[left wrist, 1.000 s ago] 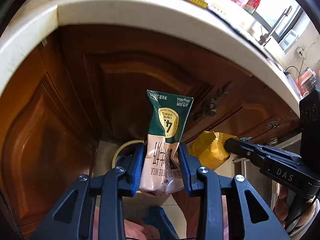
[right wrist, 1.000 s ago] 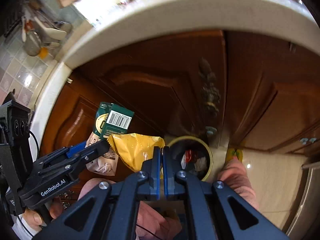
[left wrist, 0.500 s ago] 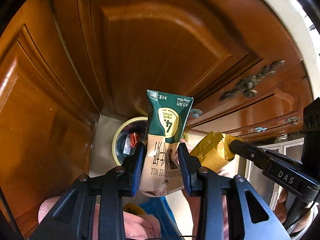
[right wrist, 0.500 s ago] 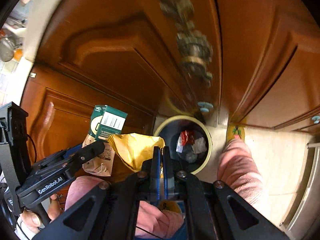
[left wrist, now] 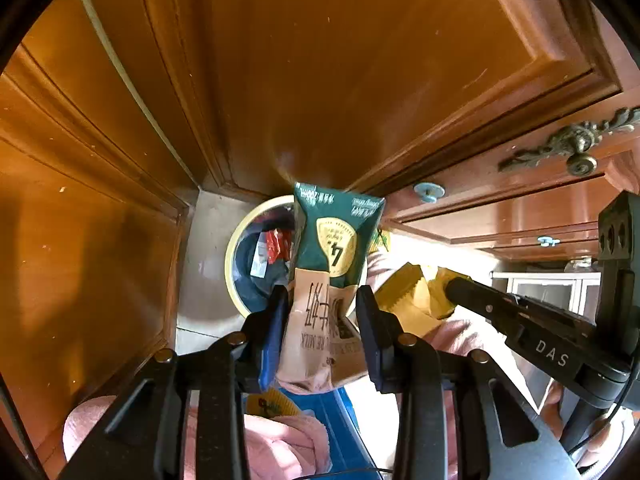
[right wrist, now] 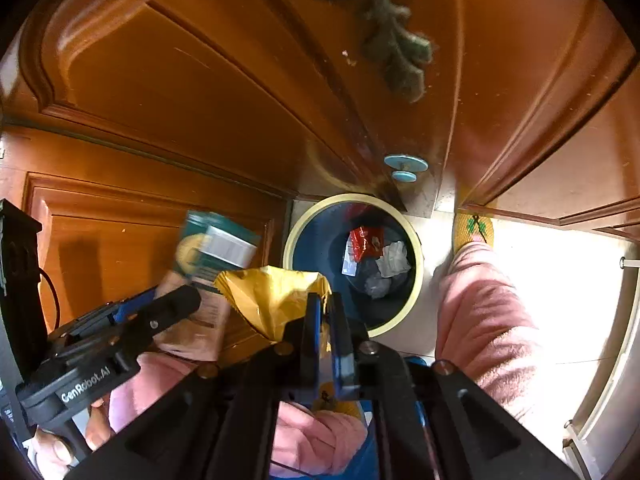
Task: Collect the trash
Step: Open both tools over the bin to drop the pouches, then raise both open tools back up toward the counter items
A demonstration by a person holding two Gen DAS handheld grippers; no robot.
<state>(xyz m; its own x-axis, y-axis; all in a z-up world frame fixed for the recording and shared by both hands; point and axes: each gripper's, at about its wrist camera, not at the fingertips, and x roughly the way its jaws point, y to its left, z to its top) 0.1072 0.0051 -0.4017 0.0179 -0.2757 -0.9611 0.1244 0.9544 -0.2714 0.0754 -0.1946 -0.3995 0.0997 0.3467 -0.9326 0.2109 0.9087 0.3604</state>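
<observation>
My left gripper is shut on a green and beige milk carton, held upright over the round trash bin on the floor. The carton also shows blurred in the right wrist view. My right gripper is shut on a crumpled yellow wrapper, just left of and above the bin. The wrapper shows in the left wrist view to the right of the carton. The bin holds a red packet and crumpled paper.
Brown wooden cabinet doors rise close behind the bin, with an ornate metal handle. The person's pink sleeves and legs stand right of the bin. Pale floor tiles lie to the right.
Both grippers have dropped lower and closer to the bin, each still holding its item. The counter top has left the view and the bin looks larger.
</observation>
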